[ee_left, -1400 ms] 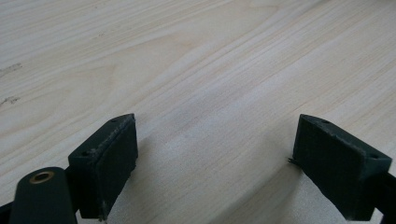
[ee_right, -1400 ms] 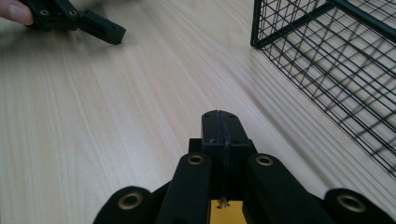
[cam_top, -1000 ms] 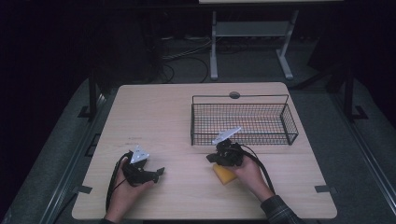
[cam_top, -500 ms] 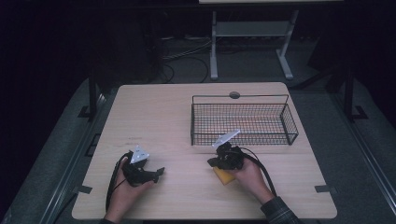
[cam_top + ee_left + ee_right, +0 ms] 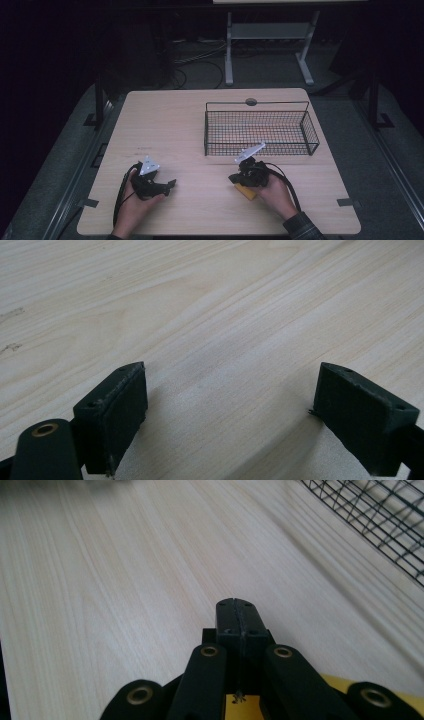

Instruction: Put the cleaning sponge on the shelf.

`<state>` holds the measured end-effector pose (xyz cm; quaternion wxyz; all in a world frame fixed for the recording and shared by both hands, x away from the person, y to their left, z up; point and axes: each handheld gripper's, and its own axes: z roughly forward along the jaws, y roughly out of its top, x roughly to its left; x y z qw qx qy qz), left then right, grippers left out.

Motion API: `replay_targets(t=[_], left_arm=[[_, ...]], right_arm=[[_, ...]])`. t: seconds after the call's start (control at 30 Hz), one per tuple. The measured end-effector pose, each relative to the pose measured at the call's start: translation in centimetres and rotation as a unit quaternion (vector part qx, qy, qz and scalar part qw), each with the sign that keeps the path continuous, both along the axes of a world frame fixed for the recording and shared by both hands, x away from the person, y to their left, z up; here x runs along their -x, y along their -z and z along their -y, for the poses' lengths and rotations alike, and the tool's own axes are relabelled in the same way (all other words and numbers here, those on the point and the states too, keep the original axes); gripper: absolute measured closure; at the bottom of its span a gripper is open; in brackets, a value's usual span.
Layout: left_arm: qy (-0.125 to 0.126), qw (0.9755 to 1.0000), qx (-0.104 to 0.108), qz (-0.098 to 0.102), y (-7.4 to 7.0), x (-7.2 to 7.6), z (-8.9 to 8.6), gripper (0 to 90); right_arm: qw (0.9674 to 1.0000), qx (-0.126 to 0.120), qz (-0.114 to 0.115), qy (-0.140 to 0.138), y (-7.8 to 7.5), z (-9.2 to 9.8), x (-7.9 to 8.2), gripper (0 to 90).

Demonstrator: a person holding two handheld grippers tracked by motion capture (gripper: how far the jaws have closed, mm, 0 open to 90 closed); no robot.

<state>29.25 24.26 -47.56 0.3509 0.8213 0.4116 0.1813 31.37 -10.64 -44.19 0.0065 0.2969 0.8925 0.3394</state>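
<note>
Since a second ago the right tool has shifted slightly leftward; the left tool stays put, low on the wooden counter, jaws spread over bare wood. The right tool, jaws pressed together, hovers above a yellow block just under it, near the wire basket.

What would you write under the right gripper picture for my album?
Right gripper, jaws shut, over a pale wooden table, yellow object beneath, wire basket at upper right.
</note>
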Motion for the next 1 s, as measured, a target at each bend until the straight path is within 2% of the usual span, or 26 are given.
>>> replay_targets(t=[0.27,1.0], left_arm=[[0.0,1.0,0.0,0.0,0.0,0.0,0.0,13.3],[0.0,1.0,-0.001,0.0,0.0,0.0,0.0,13.3]], right_arm=[[0.9999,-0.008,-0.007,0.009,-0.2,1.4,0.7,89.8],[0.999,-0.007,-0.013,0.042,-0.3,6.0,2.9,89.8]])
